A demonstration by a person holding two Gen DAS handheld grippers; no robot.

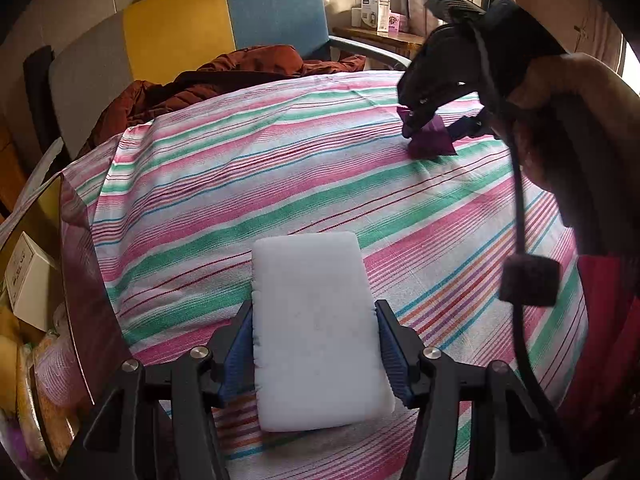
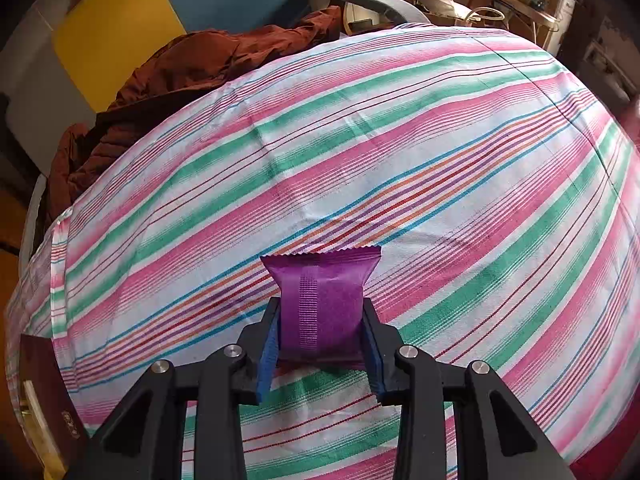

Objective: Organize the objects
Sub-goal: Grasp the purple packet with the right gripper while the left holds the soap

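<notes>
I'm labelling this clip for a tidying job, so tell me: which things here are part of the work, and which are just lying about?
Part of the job:
- white foam block, gripped by the left gripper
- purple snack packet, clamped by the right gripper
- box of sorted items at the left edge

Just lying about:
- striped tablecloth
- brown jacket on the chair
- cartons on the far shelf

White foam block and purple packet on striped cloth

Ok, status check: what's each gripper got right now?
Left hand-held gripper shut on white foam block. Right hand-held gripper shut on purple packet. Striped cloth ahead, nothing in the way.
</notes>
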